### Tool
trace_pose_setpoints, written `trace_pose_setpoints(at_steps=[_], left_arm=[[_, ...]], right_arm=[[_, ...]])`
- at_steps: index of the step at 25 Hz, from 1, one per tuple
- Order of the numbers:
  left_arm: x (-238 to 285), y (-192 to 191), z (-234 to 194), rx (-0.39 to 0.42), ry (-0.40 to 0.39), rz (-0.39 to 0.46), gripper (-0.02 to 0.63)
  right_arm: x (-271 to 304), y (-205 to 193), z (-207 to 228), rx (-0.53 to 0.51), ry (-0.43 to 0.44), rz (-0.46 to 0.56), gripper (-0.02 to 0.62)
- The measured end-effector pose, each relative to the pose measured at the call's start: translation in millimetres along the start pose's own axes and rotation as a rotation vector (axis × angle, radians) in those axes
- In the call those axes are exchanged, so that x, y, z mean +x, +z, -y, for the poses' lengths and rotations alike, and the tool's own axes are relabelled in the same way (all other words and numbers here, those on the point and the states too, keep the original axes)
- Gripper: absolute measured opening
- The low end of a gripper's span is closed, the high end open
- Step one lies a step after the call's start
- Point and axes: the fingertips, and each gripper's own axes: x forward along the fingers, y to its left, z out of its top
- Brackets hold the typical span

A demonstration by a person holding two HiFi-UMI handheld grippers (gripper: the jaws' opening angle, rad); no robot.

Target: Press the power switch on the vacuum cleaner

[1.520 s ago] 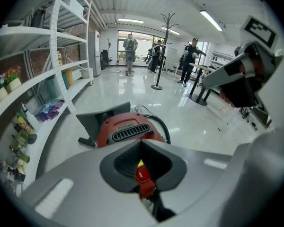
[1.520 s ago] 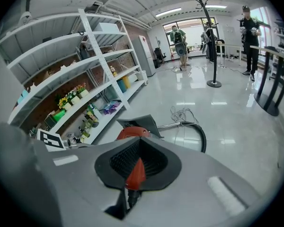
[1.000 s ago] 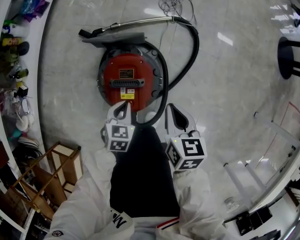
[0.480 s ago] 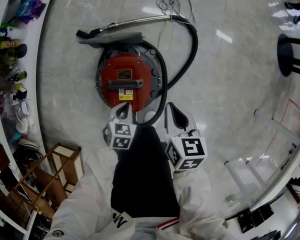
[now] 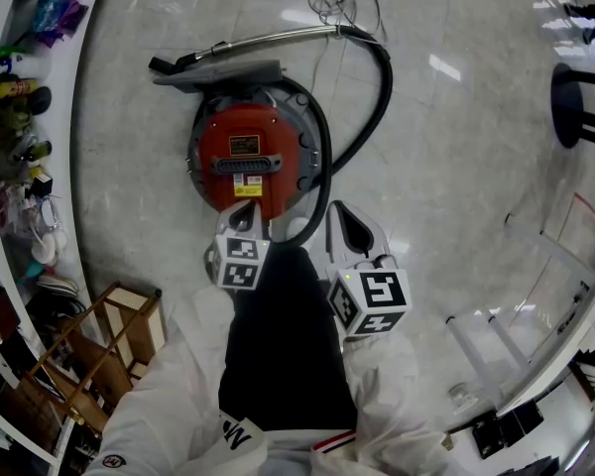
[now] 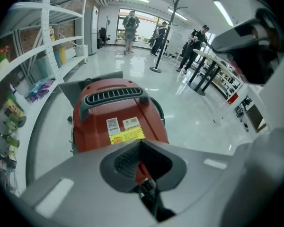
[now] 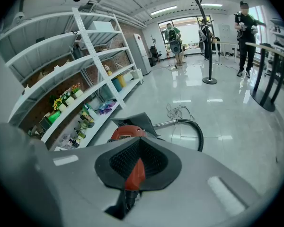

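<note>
The red round vacuum cleaner [image 5: 248,152] stands on the pale floor, and its black hose [image 5: 377,97] curves round to a metal wand [image 5: 268,40]. In the left gripper view the vacuum cleaner [image 6: 111,112] fills the middle, grey handle on top and a yellow label facing me. I cannot make out its power switch. My left gripper [image 5: 243,211] is shut and empty, its tip over the machine's near rim by the yellow label [image 5: 250,191]. My right gripper [image 5: 339,214] is shut and empty too, hanging over bare floor just right of the hose. The vacuum cleaner [image 7: 128,132] peeks above the right jaws.
White shelves [image 5: 25,117] with bottles curve along the left. A wooden rack [image 5: 109,330] stands at lower left. A loose cord [image 5: 342,3] lies past the wand. A black stool base [image 5: 575,107] and a clear stand [image 5: 535,305] are at the right. People [image 7: 173,37] stand far off.
My left gripper has crept a little forward and to the right, closer to the vacuum's near rim. The right gripper has stayed put.
</note>
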Motion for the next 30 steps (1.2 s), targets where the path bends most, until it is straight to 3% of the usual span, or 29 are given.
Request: trace_pose_setpoints(at_steps=[30], left_arm=[[3, -1, 1, -0.028, 0.008, 0.003, 0.000]], right_arm=[[1, -11, -2, 0.003, 0.006, -0.017, 0.000]])
